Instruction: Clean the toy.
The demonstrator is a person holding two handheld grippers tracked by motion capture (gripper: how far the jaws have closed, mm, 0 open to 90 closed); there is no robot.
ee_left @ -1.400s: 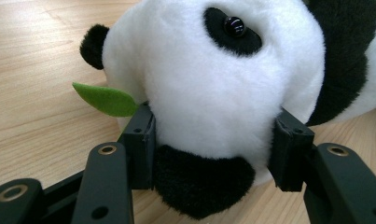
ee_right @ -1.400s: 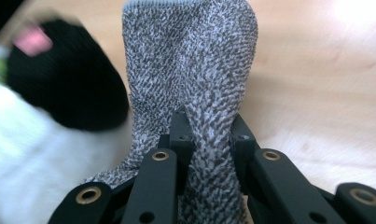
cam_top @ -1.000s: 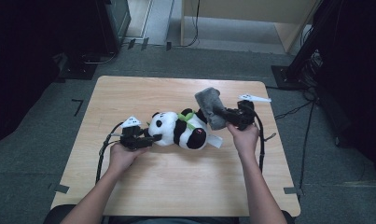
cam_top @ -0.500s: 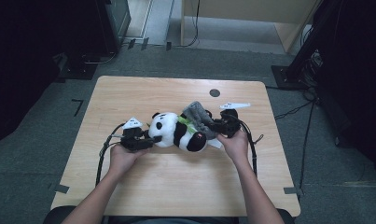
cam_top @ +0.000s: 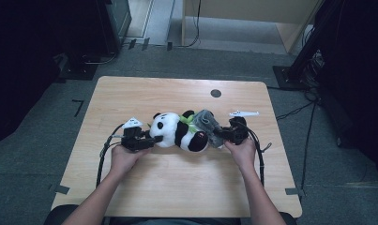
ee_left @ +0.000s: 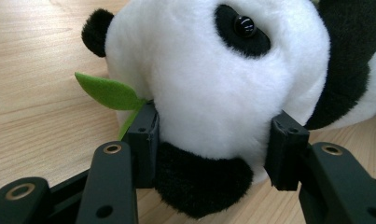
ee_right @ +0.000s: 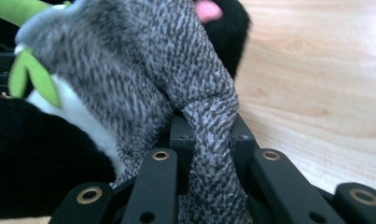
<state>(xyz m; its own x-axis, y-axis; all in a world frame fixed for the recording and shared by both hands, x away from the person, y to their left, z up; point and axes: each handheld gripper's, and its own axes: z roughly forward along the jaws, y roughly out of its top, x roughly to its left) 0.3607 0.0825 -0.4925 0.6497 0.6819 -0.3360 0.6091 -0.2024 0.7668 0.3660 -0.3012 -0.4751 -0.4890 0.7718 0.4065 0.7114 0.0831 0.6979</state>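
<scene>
Panda's head (ee_left: 213, 84) pinched between left jaws, grey sock (ee_right: 176, 84) clamped in right jaws

You're sitting at a light wooden surface (cam_top: 144, 93) with rounded corners and a dark round hole (cam_top: 215, 93) near its far edge. Grey carpet floor (cam_top: 327, 173) surrounds it. A pale wooden cabinet (cam_top: 252, 18) stands far off; dark equipment (cam_top: 60, 33) fills the far left.

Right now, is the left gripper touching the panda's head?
Touching. The left gripper view shows the left gripper with both pads pressed into the white fur on either side of the panda head.
</scene>
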